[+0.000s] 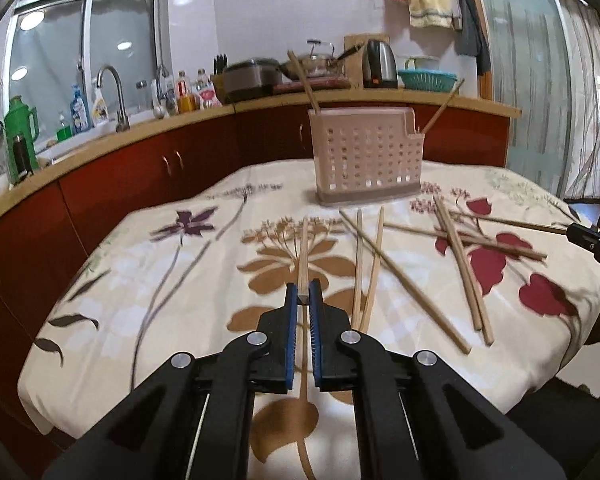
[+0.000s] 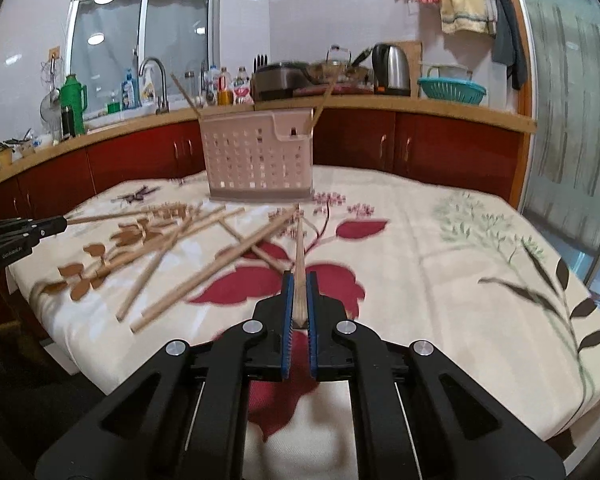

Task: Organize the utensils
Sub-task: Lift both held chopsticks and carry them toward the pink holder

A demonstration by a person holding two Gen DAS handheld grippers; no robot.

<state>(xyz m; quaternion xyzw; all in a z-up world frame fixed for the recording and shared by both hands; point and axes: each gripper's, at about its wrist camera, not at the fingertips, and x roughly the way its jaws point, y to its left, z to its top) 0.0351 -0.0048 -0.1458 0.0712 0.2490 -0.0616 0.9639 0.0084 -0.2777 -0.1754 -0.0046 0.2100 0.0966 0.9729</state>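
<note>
While loose chopsticks are scattered on the flowered cloth in front of the holder, one chopstick is gripped by each gripper. Two sticks are already seen standing in the holder, leaning outward at its ends.

For the step in hand, judged to be carrying a stick to the holder, each stick would best be tipped upright and lowered point-first into an open top compartment, well clear of the leaning sticks, so the light holder is not knocked over.

Nearly closed jaws are shown on the left gripper, clamped on the near end of a chopstick that points toward the holder. The right gripper is likewise nearly closed on another chopstick, also aimed at the holder.
</note>
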